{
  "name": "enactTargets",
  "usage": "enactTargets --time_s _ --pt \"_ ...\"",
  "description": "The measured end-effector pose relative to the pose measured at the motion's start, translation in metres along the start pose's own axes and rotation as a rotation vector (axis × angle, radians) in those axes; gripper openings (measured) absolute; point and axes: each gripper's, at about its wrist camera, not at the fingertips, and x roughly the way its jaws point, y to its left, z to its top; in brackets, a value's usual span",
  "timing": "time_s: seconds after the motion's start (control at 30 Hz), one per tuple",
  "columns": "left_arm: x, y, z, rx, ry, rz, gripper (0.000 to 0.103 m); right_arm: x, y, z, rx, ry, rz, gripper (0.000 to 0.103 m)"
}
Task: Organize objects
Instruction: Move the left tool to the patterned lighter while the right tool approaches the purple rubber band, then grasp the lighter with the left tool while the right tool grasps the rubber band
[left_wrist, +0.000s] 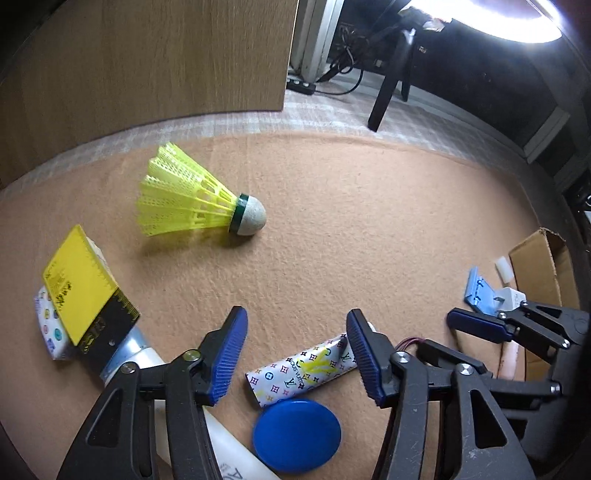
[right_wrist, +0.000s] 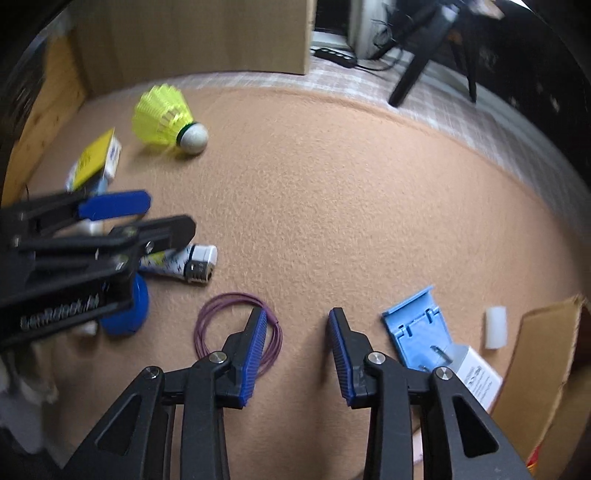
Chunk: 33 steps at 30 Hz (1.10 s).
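Blue-padded fingers of the left gripper (left_wrist: 295, 350) point steeply down, jaws apart and empty, over a patterned lighter (left_wrist: 303, 365) and a blue disc (left_wrist: 297, 430) on the tan worktop (left_wrist: 351, 240). The right gripper (right_wrist: 297, 354), also tilted steeply down, stands apart with nothing between its pads; a purple wire coil (right_wrist: 207, 317) runs under its left finger. A yellow shuttlecock (left_wrist: 195, 197) lies on its side farther off. A cardboard box (right_wrist: 546, 369) is cut off at the right edge.
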Motion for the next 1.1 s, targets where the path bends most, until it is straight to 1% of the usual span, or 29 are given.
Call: enactTargets --time_s 0.03,0.1,0.13,0.33,0.47,0.53,0.7,0.77,0.83,0.9,1.0,1.07,1.1 --pt "0.003 0.0 0.0 0.001 0.011 -0.01 0.054 -0.001 0.002 -0.001 -0.018 0.0 -0.014 0.032" --pt "0.004 -0.003 -0.001 0.004 0.009 -0.018 0.053 -0.002 0.002 -0.004 -0.04 0.004 -0.043 0.031" --pt "0.004 -0.004 -0.002 0.008 0.01 -0.024 0.051 -0.004 0.0 -0.006 -0.043 0.006 -0.051 0.032" --pt "0.007 -0.02 -0.006 0.047 0.022 -0.072 0.042 -0.005 -0.015 -0.014 -0.011 0.019 -0.046 0.031" --pt "0.005 -0.035 -0.015 0.089 0.032 -0.105 0.042 -0.007 -0.03 -0.025 0.036 0.034 -0.027 0.032" --pt "0.004 -0.044 -0.022 0.111 0.039 -0.134 0.042 -0.01 -0.037 -0.032 0.052 0.039 -0.02 0.032" --pt "-0.005 -0.069 -0.054 0.203 0.046 -0.18 0.042 -0.014 -0.041 -0.042 0.07 0.055 -0.021 0.031" --pt "-0.009 -0.075 -0.063 0.235 0.05 -0.181 0.042 -0.015 -0.041 -0.042 0.076 0.056 -0.016 0.031" --pt "-0.016 -0.073 -0.068 0.221 0.044 -0.186 0.042 -0.019 -0.042 -0.042 0.093 0.051 0.003 0.031" --pt "-0.028 -0.063 -0.07 0.174 0.009 -0.178 0.042 -0.022 -0.042 -0.043 0.106 0.045 0.021 0.031" --pt "-0.043 -0.044 -0.07 0.107 -0.035 -0.147 0.043 -0.024 -0.043 -0.044 0.114 0.036 0.019 0.031" --pt "-0.044 -0.035 -0.067 0.09 -0.035 -0.117 0.051 -0.023 -0.046 -0.044 0.137 0.038 0.033 0.032" --pt "-0.042 -0.03 -0.066 0.077 -0.024 -0.1 0.053 -0.022 -0.048 -0.044 0.152 0.041 0.049 0.032"
